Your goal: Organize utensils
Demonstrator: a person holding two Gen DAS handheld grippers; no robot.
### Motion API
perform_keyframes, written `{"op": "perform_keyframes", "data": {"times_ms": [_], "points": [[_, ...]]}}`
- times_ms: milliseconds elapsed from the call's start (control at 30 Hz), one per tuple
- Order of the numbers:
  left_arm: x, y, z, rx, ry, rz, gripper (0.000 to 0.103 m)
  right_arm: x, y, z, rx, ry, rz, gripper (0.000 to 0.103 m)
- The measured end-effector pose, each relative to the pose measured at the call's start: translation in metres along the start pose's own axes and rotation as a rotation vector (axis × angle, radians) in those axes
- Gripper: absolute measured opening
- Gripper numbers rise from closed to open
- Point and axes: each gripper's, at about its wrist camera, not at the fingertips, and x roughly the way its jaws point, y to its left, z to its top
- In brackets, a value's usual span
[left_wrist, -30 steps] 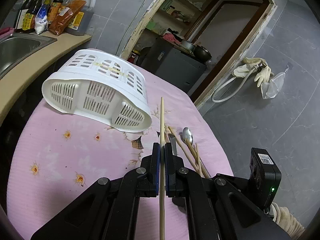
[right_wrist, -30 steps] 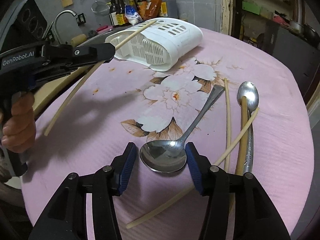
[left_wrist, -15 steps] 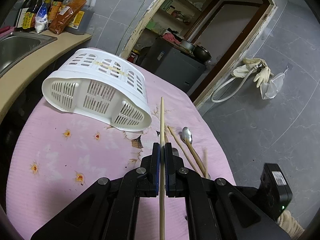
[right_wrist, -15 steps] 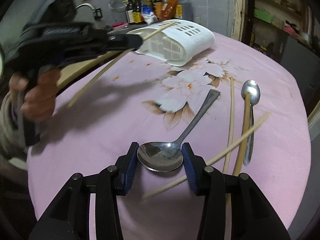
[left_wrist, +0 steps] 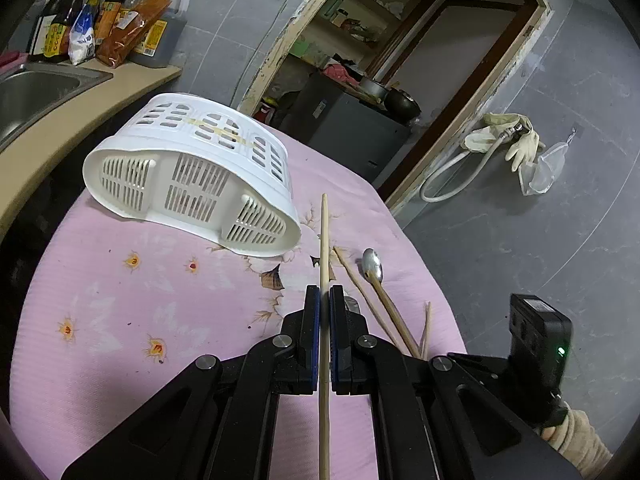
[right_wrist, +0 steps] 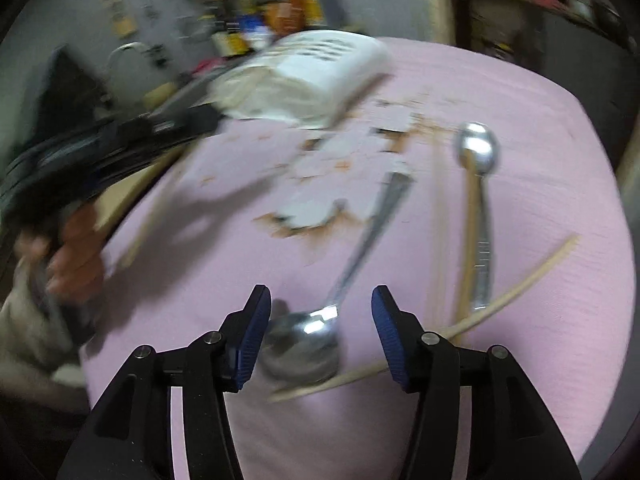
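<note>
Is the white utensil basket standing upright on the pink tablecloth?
No, the white utensil basket lies tipped on its side on the pink tablecloth, its open mouth facing the camera.

Home kitchen: steel sink (left_wrist: 36, 92), sauce bottles (left_wrist: 108, 16) on counter (left_wrist: 100, 100), pots (left_wrist: 376, 88) thru doorway.

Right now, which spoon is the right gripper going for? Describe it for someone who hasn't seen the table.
On the pink tablecloth, find the white basket lying on its side. The spoon nearest the camera lies bowl-first between the right gripper jaws; the other spoon lies among the chopsticks.
</note>
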Motion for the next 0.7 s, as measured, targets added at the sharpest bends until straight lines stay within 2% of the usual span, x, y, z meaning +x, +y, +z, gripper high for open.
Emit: {"op": "perform_keyframes", "data": {"times_ms": [67,100,333,467,567,700], "points": [[0.001,0.002,0.000,-0.006,0.003,-0.005,0.002,0.005,-0.001,0.007,0.010,0.002,-0.069,0.026],[0.001,0.003,0.000,-0.008,0.004,-0.005,0.002,0.007,0.000,0.009,0.008,0.002,-0.092,0.023],[0.003,0.005,-0.003,-0.007,0.013,0.028,0.002,0.031,0.014,0.035,0.001,0.028,-0.257,0.023],[0.003,0.002,-0.005,0.005,0.005,0.034,0.002,0.037,0.011,0.045,0.041,0.038,-0.273,0.021],[0.003,0.000,-0.006,0.010,0.001,0.028,0.002,0.039,0.014,0.047,0.018,0.038,-0.315,0.010],[0.000,-0.003,-0.008,0.035,-0.019,0.039,0.002,0.034,0.011,0.042,0.028,-0.004,-0.273,0.006]]}}
